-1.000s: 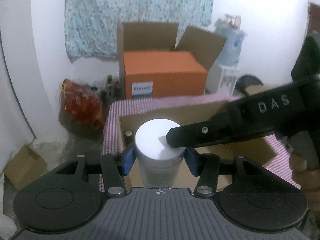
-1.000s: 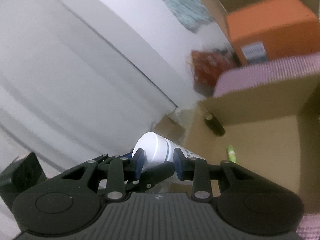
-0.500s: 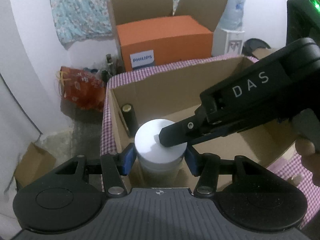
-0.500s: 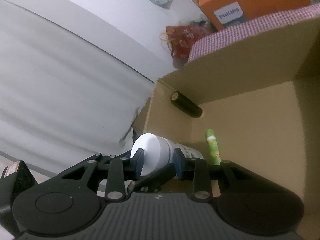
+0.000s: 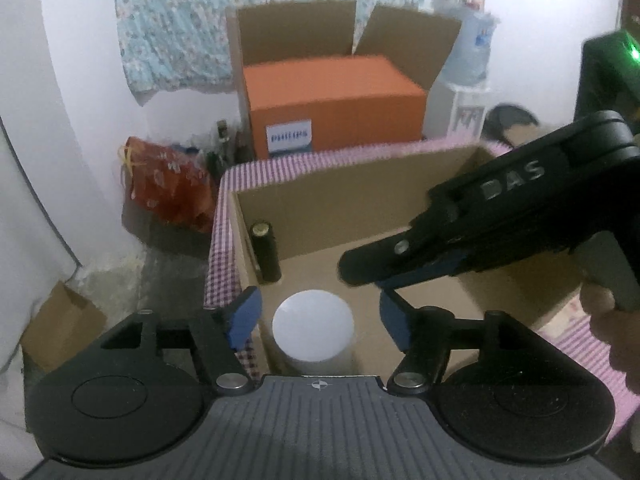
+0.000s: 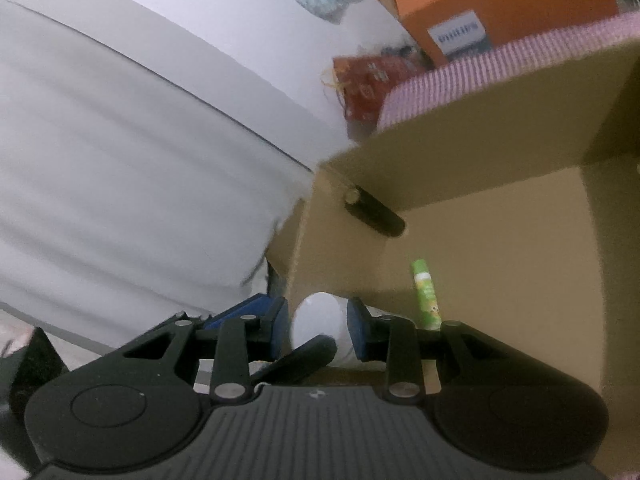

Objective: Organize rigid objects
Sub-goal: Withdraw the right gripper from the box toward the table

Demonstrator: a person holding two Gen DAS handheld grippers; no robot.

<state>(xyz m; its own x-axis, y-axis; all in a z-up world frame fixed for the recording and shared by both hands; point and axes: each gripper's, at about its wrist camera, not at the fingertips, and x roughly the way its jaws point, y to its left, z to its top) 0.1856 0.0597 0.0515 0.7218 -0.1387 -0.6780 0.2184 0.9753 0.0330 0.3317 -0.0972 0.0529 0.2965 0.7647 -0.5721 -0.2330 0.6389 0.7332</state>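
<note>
Left tongs [image 5: 316, 316] just opened off jar [image 5: 313, 330] | jar base hidden

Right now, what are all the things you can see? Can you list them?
white jar: one, white lid, standing in the cardboard box, near corner
dark bottle: one, black, upright in the far left corner of the box
green tube: one, green, on the box floor
cardboard box: one, brown, open
orange box: one, behind
checked cloth: one, pink, under the box
left gripper: fingers just opened, clear of the jar
right gripper: either side of the jar
</note>
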